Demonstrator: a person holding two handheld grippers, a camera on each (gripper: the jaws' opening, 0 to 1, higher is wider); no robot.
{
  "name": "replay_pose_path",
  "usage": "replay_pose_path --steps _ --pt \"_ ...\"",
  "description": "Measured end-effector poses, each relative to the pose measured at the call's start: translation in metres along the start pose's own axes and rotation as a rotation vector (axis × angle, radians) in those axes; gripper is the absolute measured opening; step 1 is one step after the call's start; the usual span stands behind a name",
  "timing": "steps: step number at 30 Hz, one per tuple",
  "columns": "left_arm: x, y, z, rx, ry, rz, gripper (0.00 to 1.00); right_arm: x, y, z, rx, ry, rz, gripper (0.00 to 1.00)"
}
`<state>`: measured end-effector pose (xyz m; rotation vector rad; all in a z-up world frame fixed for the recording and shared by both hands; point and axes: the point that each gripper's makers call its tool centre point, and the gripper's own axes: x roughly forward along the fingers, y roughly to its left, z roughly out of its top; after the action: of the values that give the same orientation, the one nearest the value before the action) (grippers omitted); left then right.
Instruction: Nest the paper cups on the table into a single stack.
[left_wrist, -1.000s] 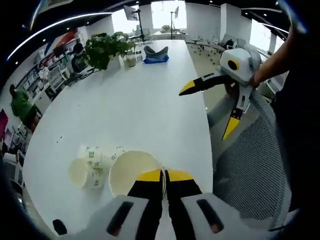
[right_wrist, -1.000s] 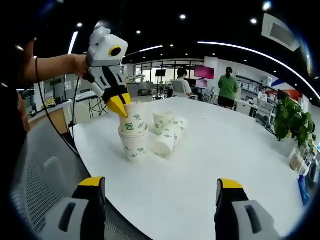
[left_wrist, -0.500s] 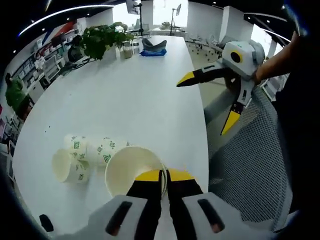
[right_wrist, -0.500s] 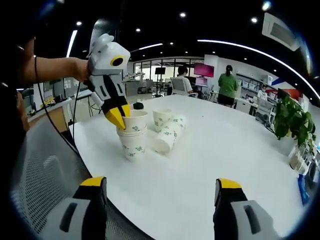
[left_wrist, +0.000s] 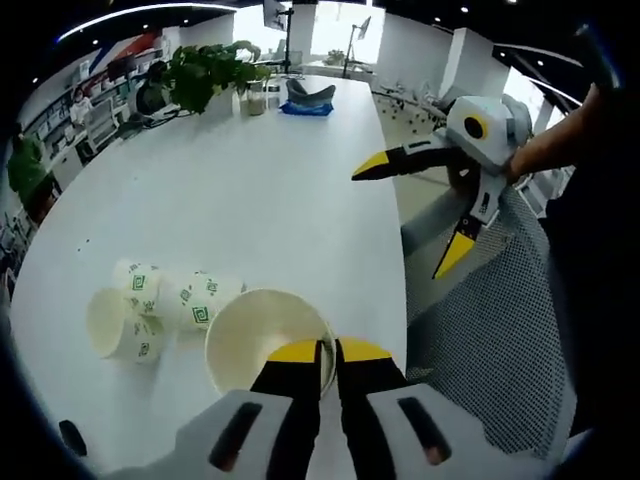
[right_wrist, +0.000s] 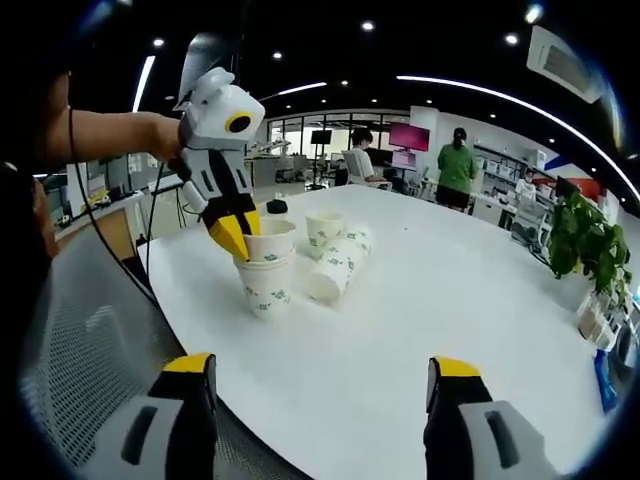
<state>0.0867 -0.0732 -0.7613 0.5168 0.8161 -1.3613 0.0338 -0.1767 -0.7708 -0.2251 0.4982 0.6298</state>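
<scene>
Left tongs (left_wrist: 328, 352): yellow tips pinched together on the near rim of an upright paper cup (left_wrist: 262, 340), at 6 o'clock in the left gripper view. In the right gripper view the same tongs (right_wrist: 238, 232) come down from 11 o'clock and grip that held cup (right_wrist: 268, 240), which sits partly nested in a second upright cup (right_wrist: 264, 288) standing on the white table (right_wrist: 440, 300); its rim stands above the lower cup's rim.

Right tongs (right_wrist: 315, 375): jaws spread wide, nothing between them, at 6 o'clock in the right gripper view, above the near table edge. In the left gripper view they (left_wrist: 408, 215) hang at 2 o'clock, off the table edge, over a mesh chair back (left_wrist: 490, 330).

Other cups: one lying on its side (right_wrist: 336, 272) just right of the stack, mouth toward the camera; one upright (right_wrist: 325, 232) behind it. In the left gripper view these lie at 8 o'clock (left_wrist: 160, 310), close beside the held cup.

Far end of table: potted plant (left_wrist: 205, 75), blue cloth with a dark object (left_wrist: 306, 100).
</scene>
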Motion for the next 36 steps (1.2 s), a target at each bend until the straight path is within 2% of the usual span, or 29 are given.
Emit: replay_pose_path --steps 6,18,36 --pt "0.002 -0.001 -0.002 -0.006 0.003 -0.004 0.04 0.0 0.0 0.0 0.002 -0.003 -0.001 0.88" --pt "0.012 0.002 -0.017 -0.018 0.034 -0.008 0.04 0.0 -0.001 -0.001 0.003 -0.003 -0.002 0.88" --pt "0.018 0.004 -0.019 -0.023 0.043 -0.003 0.05 0.0 0.0 0.003 0.008 -0.013 -0.001 0.88"
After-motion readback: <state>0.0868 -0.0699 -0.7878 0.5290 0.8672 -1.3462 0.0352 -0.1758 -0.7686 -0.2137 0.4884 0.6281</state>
